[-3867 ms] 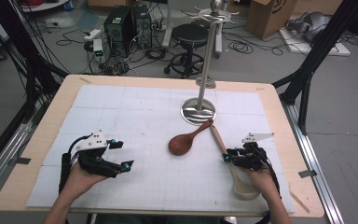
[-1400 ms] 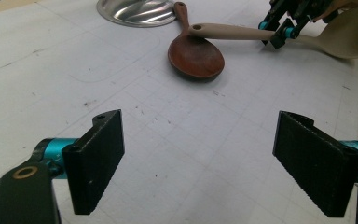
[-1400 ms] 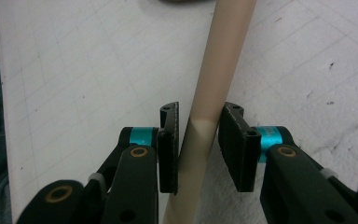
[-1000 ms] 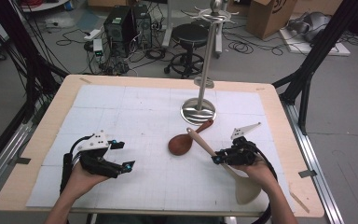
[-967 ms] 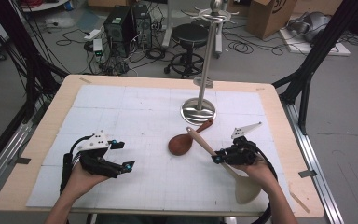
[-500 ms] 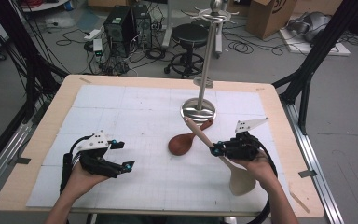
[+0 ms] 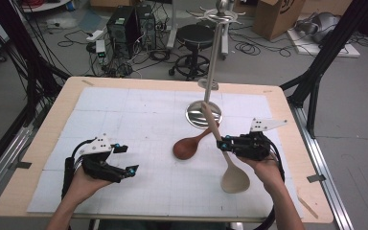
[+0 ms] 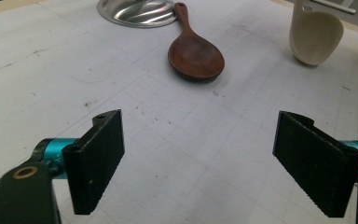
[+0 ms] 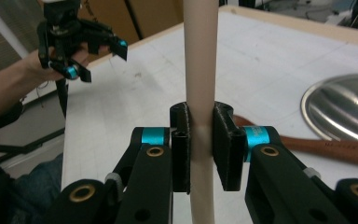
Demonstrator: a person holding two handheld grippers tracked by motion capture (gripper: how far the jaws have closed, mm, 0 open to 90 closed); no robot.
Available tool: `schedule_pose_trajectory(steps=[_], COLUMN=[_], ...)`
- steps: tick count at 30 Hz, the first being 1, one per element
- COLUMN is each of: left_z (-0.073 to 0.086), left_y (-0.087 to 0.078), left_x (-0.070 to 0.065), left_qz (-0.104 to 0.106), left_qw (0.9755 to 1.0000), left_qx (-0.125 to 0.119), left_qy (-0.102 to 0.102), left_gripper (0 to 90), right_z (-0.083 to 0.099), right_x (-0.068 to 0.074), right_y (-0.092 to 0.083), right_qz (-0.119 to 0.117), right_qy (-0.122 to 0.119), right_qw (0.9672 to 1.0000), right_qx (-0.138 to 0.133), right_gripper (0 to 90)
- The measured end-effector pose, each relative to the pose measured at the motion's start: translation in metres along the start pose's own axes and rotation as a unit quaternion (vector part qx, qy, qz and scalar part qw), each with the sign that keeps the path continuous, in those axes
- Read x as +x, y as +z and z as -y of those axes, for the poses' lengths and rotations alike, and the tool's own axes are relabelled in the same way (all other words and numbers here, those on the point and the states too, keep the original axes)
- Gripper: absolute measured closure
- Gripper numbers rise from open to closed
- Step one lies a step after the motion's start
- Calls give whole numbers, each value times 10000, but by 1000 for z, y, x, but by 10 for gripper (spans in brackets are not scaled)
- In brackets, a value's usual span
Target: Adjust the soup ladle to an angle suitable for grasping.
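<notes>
My right hand-held gripper (image 7: 220, 144) clamps the pale spoon (image 7: 234, 178) by its handle, bowl hanging nearest me above the counter (image 7: 134, 110). My left hand-held gripper (image 7: 126, 159) gapes empty. Farther off lies the brown spoon (image 7: 187, 147), beside the steel stand base (image 7: 197, 118).

The right gripper (image 7: 219, 142), its jaws just closing on the pale spoon (image 7: 226, 158), now clamps the handle and is higher than before. The spoon is off the table, handle tipped up toward the stand (image 7: 205, 112), bowl hanging low.
</notes>
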State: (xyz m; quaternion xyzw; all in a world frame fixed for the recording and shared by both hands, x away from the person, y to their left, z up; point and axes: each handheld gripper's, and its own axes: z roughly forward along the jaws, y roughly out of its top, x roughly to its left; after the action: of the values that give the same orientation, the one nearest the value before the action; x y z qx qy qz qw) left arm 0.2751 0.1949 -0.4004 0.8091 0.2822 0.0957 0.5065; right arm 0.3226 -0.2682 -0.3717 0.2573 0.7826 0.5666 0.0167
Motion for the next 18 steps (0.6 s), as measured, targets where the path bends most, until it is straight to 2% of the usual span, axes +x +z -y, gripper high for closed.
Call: schedule_pose_trajectory(steps=[11,18], left_z=[0,0], left_y=[-1,-1], left_x=[0,0], left_qz=[-10,-10], left_qw=[10000,10000], left_qx=[-9,-10], left_qy=[-11,-12], left_gripper=[172,172], right_z=[-4,-8], right_x=[1,3], right_y=[2,4], right_qz=[19,9], right_qy=[-89,-143], right_qw=[9989,9978], right_qx=[-470,-652], right_gripper=[790,790])
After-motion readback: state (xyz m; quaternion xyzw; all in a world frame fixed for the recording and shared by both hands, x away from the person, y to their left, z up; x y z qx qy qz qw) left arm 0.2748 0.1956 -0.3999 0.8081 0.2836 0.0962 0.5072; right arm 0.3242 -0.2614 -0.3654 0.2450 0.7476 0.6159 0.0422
